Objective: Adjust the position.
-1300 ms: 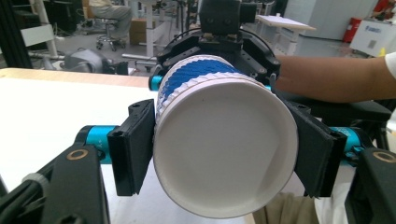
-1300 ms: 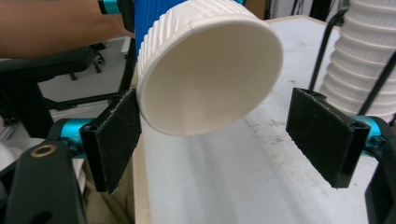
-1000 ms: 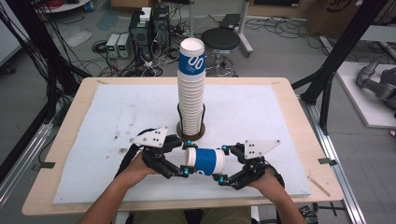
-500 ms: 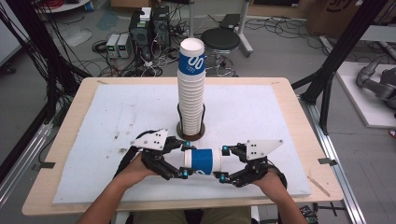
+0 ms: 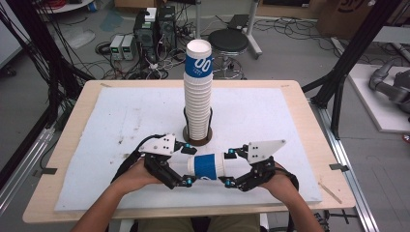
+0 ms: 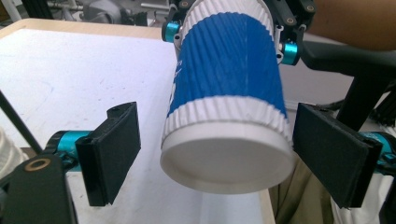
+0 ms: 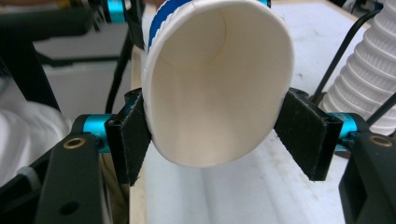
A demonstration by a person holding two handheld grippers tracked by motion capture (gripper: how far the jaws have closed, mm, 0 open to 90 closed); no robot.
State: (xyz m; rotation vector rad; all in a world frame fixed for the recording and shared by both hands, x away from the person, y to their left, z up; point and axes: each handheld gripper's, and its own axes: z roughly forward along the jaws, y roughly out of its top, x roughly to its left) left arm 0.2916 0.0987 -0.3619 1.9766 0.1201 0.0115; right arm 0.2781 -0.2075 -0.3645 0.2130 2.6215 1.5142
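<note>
A blue-and-white ribbed paper cup (image 5: 209, 166) lies level in the air between my two grippers, near the table's front edge. My right gripper (image 5: 227, 167) is shut on its mouth end; in the right gripper view the pads (image 7: 133, 128) squeeze the cup's rim (image 7: 219, 84) into an oval. My left gripper (image 5: 189, 166) stands around the base end. Its jaws have just been opening: in the left gripper view the cup's base (image 6: 224, 154) sits between the pads (image 6: 114, 149) with a gap on each side.
A tall stack of white cups (image 5: 198, 96), topped by a blue-banded one, stands in a dark round holder (image 5: 197, 140) just behind the grippers. It also rises at the right of the right gripper view as the stack (image 7: 369, 88). A white mat (image 5: 121, 116) covers the wooden table.
The left gripper's jaws have come apart off the cup's base end. The cup stays in the right gripper, and both hands have hardly moved.
</note>
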